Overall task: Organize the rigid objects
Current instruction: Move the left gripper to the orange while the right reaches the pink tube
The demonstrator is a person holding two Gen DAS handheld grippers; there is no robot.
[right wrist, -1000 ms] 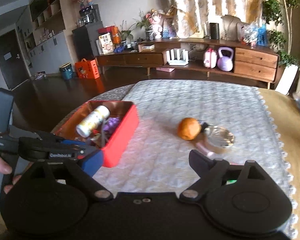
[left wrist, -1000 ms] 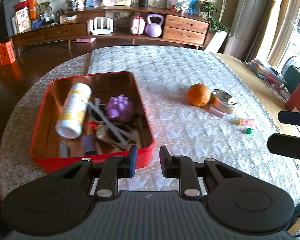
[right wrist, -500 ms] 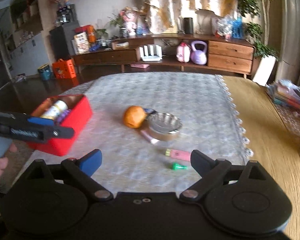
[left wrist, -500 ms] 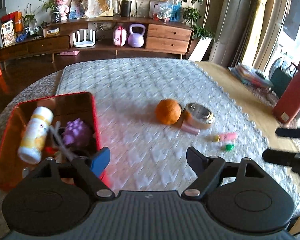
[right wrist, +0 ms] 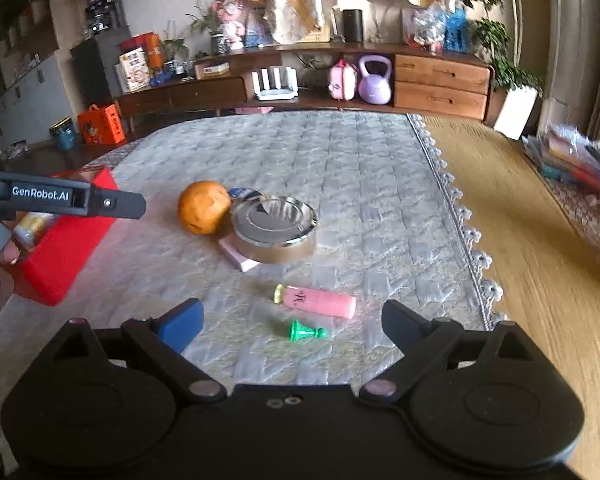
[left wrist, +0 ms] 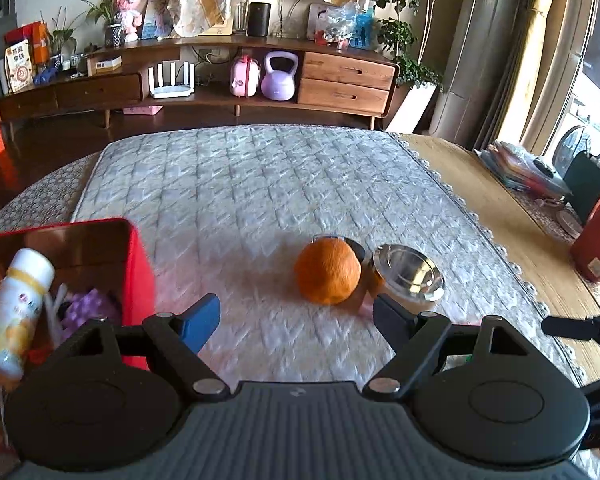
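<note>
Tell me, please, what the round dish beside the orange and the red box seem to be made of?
The round dish looks like polished metal, probably steel: its rim and bowl show bright mirror reflections. The red box seems to be painted tin: glossy red outside, and its inner wall is shiny and golden, reflecting the things inside. Lacquered plastic cannot be excluded. The orange is only the landmark.

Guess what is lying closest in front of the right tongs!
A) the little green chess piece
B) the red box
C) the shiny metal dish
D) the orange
A: the little green chess piece lies on the tablecloth just ahead of the open right tongs, nearer than the orange.
</note>
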